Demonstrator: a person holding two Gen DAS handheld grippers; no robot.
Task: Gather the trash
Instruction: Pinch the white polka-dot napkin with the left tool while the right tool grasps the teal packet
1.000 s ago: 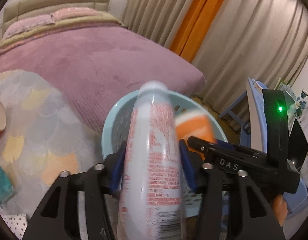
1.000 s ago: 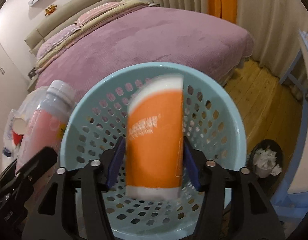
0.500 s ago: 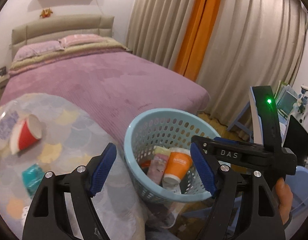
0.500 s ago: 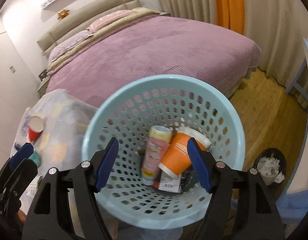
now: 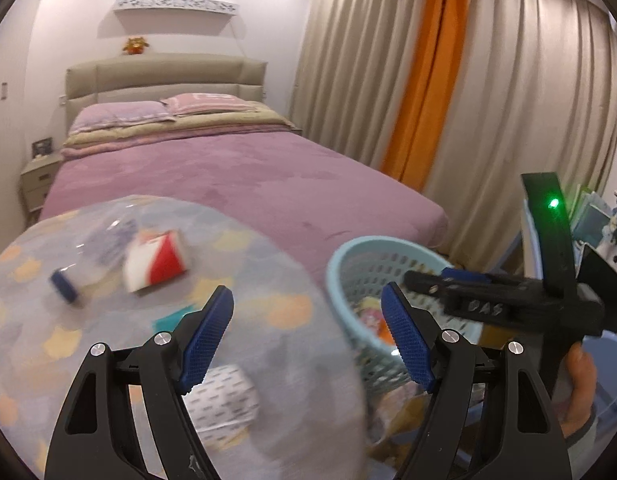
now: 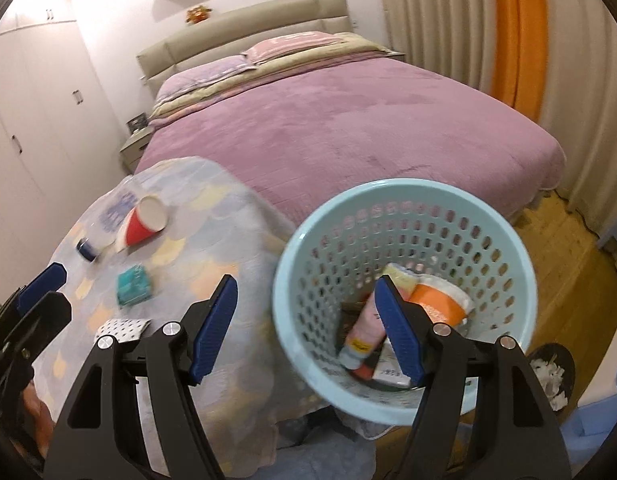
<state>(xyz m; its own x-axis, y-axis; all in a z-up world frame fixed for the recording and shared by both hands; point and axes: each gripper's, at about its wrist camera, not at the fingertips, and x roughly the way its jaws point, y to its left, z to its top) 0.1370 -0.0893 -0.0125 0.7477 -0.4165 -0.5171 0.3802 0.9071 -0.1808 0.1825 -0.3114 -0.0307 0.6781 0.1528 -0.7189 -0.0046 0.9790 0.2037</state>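
Through your left wrist camera, your left tongs [image 5: 307, 318] stand apart with nothing between the blue pads [image 5: 207, 334]; they opened wider within the last second. Below them lies the bench [image 5: 268, 280] under its pastel scale-patterned cover. On it, blurred, a red and white cup [image 5: 154, 260] lies on its side, with a clear bottle [image 5: 88, 260] with a dark blue cap just left of it. A teal packet [image 5: 170, 320] shows partly behind the left pad, and a white dotted pack [image 5: 220, 402] lies near the front edge. To the right, just off the bench edge, stands the pale blue basket [image 5: 348, 256]. Your right tongs [image 5: 444, 276] reach across above it, held in your hand [image 5: 580, 384]. Behind everything is the purple bed [image 5: 236, 172].

Through your right wrist camera, your right tongs [image 6: 306, 324] also stand apart and empty, having widened a little within the last second. The basket [image 6: 388, 188] sits under the right pad, beside the bench [image 6: 228, 220]. Inside it lie an orange cup [image 6: 438, 304] and a pink bottle [image 6: 362, 332], leaning on each other over a white box [image 6: 390, 368]. On the bench the cup [image 6: 142, 222] lies on its side, the bottle [image 6: 96, 240] touching it, the packet [image 6: 134, 290] nearer you, and the pack [image 6: 120, 328] at the front. Your left tongs [image 6: 40, 286] show at the left edge. A dark bin [image 6: 552, 368] of crumpled paper stands on the wood floor to the basket's right.
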